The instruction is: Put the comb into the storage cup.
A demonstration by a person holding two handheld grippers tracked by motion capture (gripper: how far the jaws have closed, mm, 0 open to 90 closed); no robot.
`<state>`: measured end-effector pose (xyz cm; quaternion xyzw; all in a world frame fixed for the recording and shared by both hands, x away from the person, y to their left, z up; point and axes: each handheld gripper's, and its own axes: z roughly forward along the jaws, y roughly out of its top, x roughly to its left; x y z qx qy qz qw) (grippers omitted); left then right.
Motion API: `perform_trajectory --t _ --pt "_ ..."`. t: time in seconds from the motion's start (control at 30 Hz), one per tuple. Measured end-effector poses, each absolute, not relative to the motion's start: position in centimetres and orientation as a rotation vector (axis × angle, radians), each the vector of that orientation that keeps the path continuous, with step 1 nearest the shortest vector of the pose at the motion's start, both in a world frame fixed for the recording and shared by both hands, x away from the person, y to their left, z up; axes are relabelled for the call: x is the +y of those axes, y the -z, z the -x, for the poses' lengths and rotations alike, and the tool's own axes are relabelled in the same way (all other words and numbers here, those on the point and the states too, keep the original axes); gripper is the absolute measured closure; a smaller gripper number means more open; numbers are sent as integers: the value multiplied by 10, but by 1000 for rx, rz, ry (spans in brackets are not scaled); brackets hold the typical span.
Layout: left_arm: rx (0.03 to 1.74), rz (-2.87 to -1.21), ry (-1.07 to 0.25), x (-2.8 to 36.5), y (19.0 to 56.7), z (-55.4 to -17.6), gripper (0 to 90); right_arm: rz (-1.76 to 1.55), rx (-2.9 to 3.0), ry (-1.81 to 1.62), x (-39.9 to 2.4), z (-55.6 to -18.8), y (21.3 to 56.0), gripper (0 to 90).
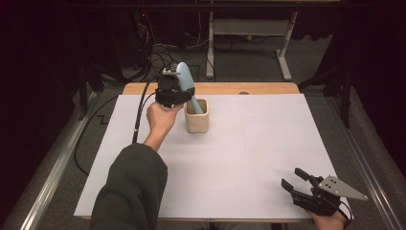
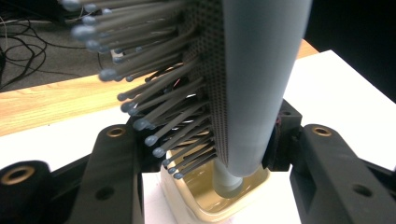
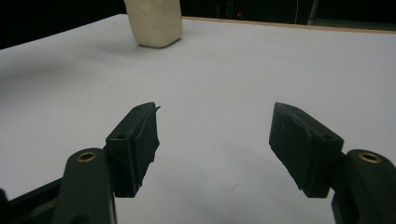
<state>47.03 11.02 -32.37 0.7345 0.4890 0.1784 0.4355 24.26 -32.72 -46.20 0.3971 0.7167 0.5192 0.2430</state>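
High view: hairbrush (image 1: 185,76) clamped in left claw (image 1: 172,91), near the bench's (image 1: 239,153) far left part, handle end dipping into the cream cup (image 1: 197,120), head rising up and leaning left, away from the cup. Long axis steep, tilted off plumb, handle down, head up. Cup right below and just right of that claw; right claw (image 1: 299,184) well apart at the near right corner, so left hand (image 1: 160,117) far nearer.

Left gripper view: brush (image 2: 261,79) pinched across its back just above the neck, bristles (image 2: 154,116) fanning to the left, stub of handle (image 2: 227,183) already inside the cup's mouth (image 2: 205,205), apparently near the bottom. Next move judged a release or slight further drop along that axis.

Right gripper view: right claw (image 3: 215,149) spread apart, nothing between, resting idle over bare bench (image 3: 233,70); cup (image 3: 155,23) far off at upper left.
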Motion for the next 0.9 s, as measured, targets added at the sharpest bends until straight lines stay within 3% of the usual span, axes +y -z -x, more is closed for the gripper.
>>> perform_trajectory --t 0.9 --pt "1229 -1828 -410 109 340 -470 519 -1086 1958 -1420 -327 -243 462 333"
